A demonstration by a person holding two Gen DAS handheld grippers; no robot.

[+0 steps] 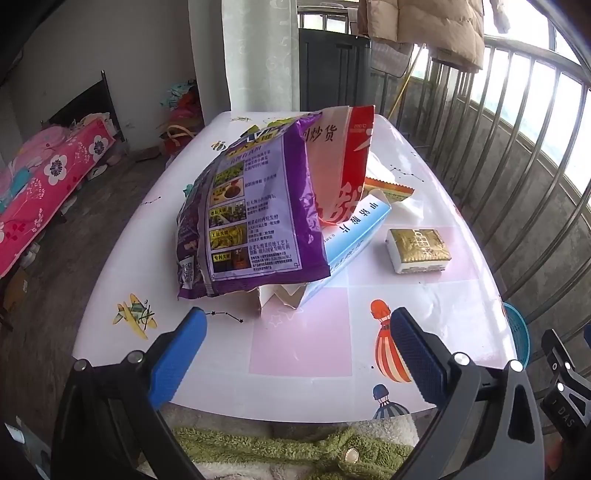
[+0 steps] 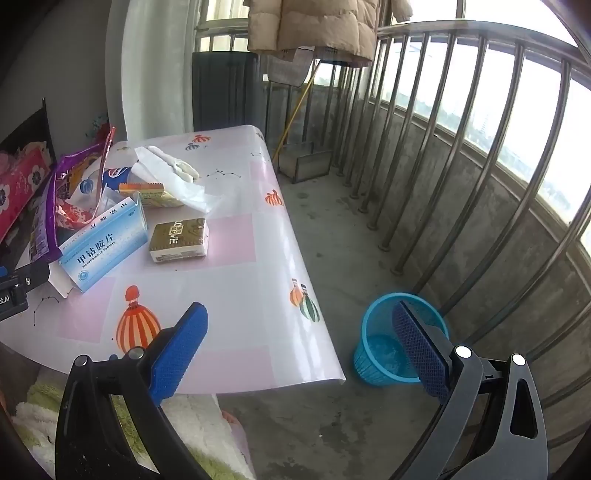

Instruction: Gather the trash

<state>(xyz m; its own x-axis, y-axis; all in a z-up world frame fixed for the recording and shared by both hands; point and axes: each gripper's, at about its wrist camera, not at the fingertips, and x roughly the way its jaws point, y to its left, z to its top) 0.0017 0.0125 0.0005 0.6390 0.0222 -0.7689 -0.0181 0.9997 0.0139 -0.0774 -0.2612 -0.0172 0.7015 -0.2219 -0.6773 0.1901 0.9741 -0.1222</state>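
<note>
The table (image 1: 303,332) carries a glossy cloth printed with balloons and pink squares; it serves as the reference for all positions below.

Trash pile, toward the far-left part of the table:
- A purple snack bag (image 1: 255,206) stands tilted, leaning over the other items.
- A red and white bag (image 1: 347,162) stands directly behind it, touching it.
- A blue and white medicine box (image 2: 105,245) lies flat under the bags' right edge, one end flap open.
- A yellow-orange packet (image 2: 147,192) and a crumpled clear plastic sheet (image 2: 184,192) lie behind the box, with a plastic bottle (image 2: 114,175) partly hidden among the bags.

A gold tissue pack (image 1: 419,251) lies on the table just right of the medicine box, apart from the pile.

A blue mesh wastebasket (image 2: 373,350) stands upright on the concrete floor beside the table's right edge, near the metal railing (image 2: 461,166). What lies inside it is not clear.

Left gripper (image 1: 297,328) — held above the near edge of the table, facing the pile, jaws spread wide and gripping nothing; the blue fingers (image 1: 181,354) touch no item.

Right gripper (image 2: 299,332) — held over the table's near-right corner, jaws likewise spread wide and unloaded, with one finger seen in front of the wastebasket.

A tan jacket (image 2: 317,26) hangs above the railing, beyond the table's far end.
</note>
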